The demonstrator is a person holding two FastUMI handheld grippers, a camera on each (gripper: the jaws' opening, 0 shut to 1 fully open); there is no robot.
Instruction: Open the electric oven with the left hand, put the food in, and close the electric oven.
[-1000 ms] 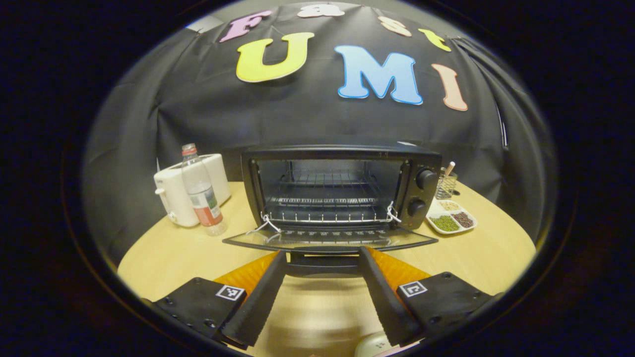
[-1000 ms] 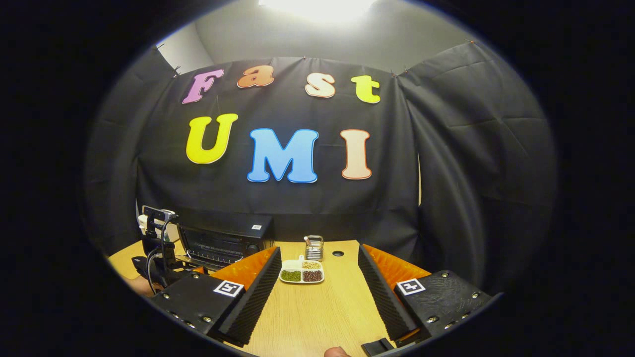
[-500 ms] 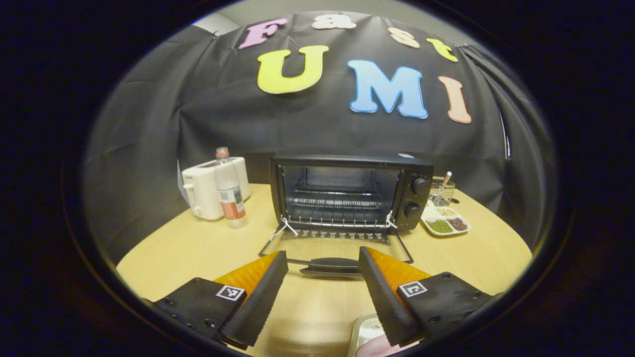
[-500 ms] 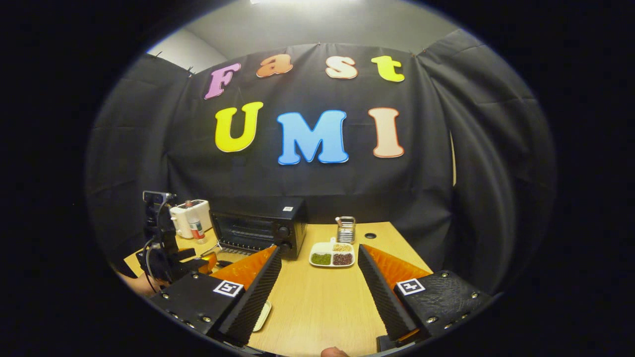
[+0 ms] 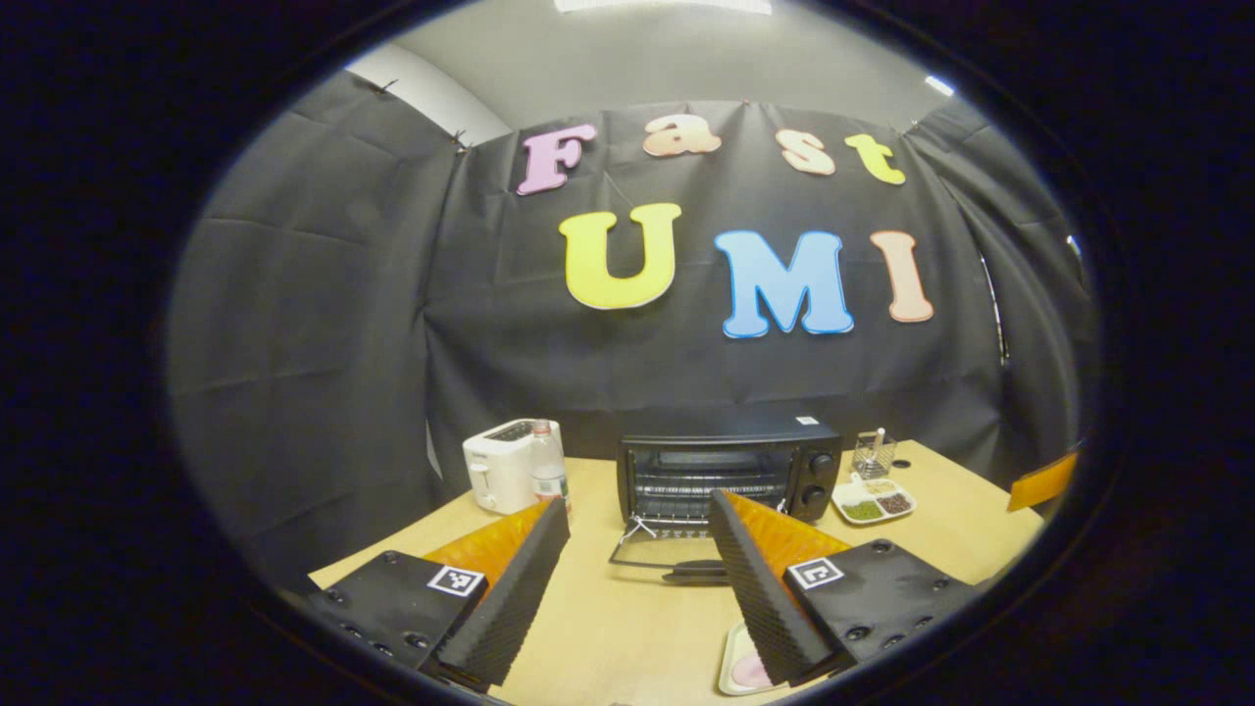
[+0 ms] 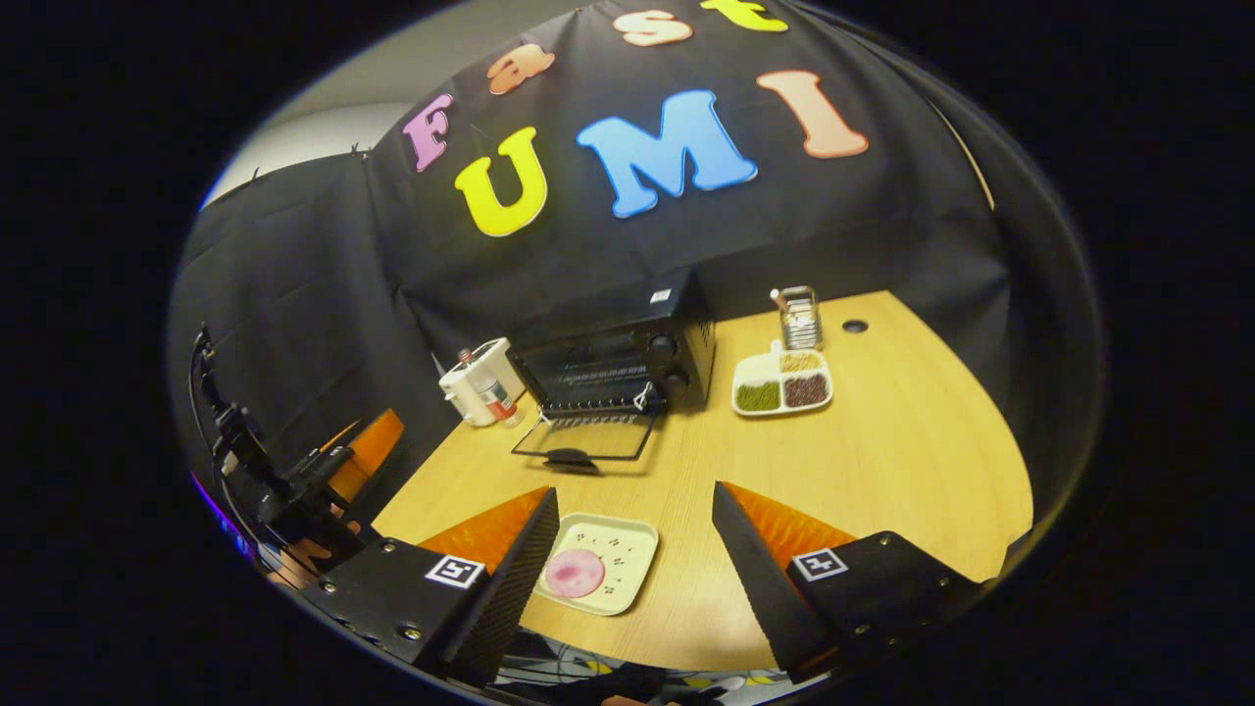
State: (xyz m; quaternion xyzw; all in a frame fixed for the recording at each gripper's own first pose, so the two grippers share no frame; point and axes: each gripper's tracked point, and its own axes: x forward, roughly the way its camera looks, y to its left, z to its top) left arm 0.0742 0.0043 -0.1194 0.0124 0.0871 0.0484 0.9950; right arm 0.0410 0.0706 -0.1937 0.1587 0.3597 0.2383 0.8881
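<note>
Beside oven [image 6: 627,358]: toaster [image 6: 471,378], bottle [image 6: 495,397], divided dish [image 6: 782,382]
Before open door [image 6: 586,438]: food tray [image 6: 598,562]
Left gripper [image 5: 637,579], right gripper [image 6: 632,569]: both released, empty

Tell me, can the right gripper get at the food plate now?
Probably yes: the right gripper hangs open just above the plate with the pink food, near the table's front edge, nothing between.

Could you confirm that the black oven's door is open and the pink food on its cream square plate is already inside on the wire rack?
Not quite. The black electric oven does have its glass door folded down open, but the round pink food on the cream square plate sits on the wooden table, between the right gripper fingers' open span, as the right gripper view shows.
</note>
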